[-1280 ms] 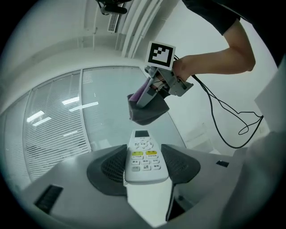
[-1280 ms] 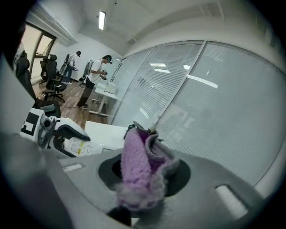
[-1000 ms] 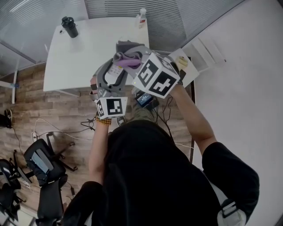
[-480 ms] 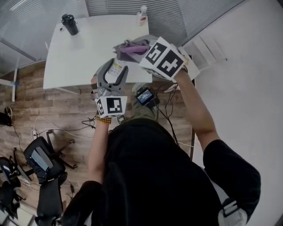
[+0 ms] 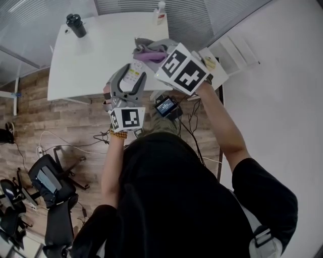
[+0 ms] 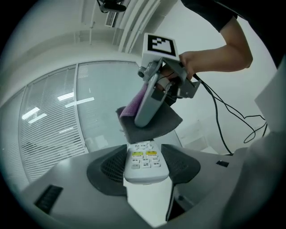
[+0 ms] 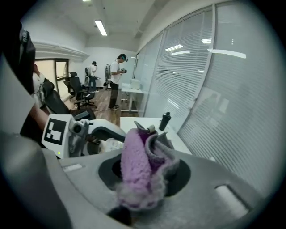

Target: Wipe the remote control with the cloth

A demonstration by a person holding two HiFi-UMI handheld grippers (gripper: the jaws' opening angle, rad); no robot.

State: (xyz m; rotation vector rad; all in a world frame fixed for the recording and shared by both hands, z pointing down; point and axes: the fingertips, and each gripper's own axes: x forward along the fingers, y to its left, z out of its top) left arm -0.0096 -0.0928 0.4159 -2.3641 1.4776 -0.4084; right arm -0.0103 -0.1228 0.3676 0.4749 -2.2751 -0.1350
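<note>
The fingers (image 6: 107, 167) of the left gripper (image 5: 130, 78) are clamped on the sides of one white remote control (image 6: 144, 160), held level over the near right part of the white table (image 5: 96, 55) with its button face up. Two of its buttons carry yellow labels. The print on them and on the grey keys is too small to read, and no brand name can be made out.

Just past the remote's far end hangs the one cloth (image 6: 156, 125), purple fleece on one side and grey on the other, bunched and gripped tight in the fingers of the right gripper (image 7: 145, 179), which slants downward. I cannot tell whether cloth and remote touch.

Each gripper bears one cube with black-and-white square markers, which show patterns and no letters.

On the table's far left stands one dark bottle (image 5: 75, 24), and at its far right edge one white bottle (image 5: 160, 13) with a reddish label, unreadable. In the right gripper view two people (image 7: 117, 76) stand far off.
</note>
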